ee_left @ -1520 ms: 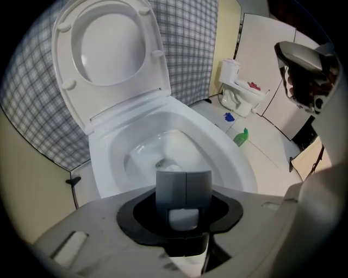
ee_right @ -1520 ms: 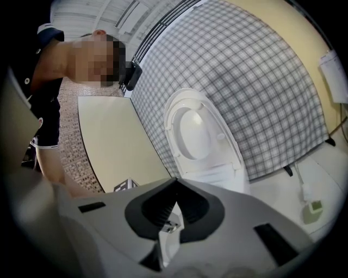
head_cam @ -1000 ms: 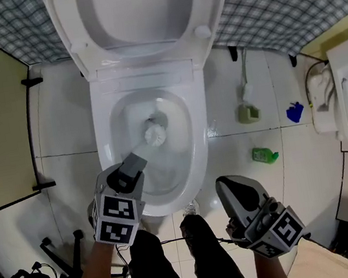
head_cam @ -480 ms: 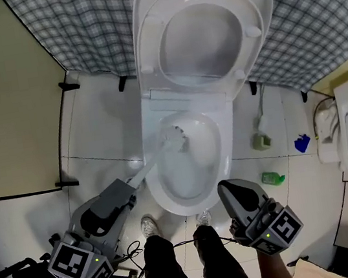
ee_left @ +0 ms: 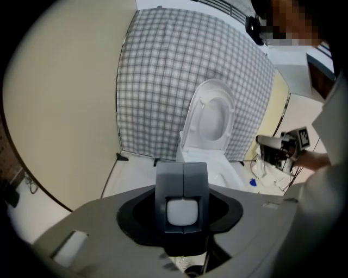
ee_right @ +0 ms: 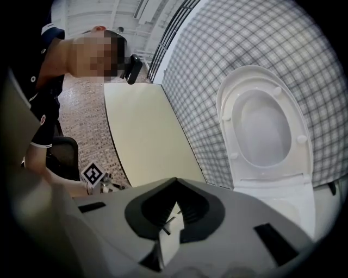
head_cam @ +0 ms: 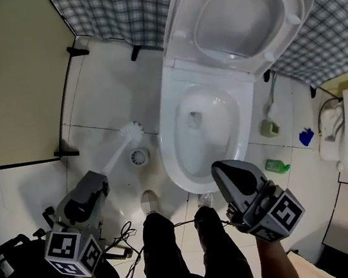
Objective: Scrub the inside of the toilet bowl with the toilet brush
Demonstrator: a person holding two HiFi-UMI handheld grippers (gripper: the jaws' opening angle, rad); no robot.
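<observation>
Left of the one toilet bowl (head_cam: pixel 176 166), your left gripper (head_cam: pixel 98 180) is clamped on the white handle of the single toilet brush (head_cam: pixel 117 152). Its bristle head is out over the floor tiles, just beside the one round floor drain (head_cam: pixel 139 157) and well outside the bowl. Your right gripper (head_cam: pixel 222 170), the second of the two, has its jaws pressed together on nothing, near the bowl's front rim, and the one lid (head_cam: pixel 251 8) stands raised against the checked wall (head_cam: pixel 114 7).
</observation>
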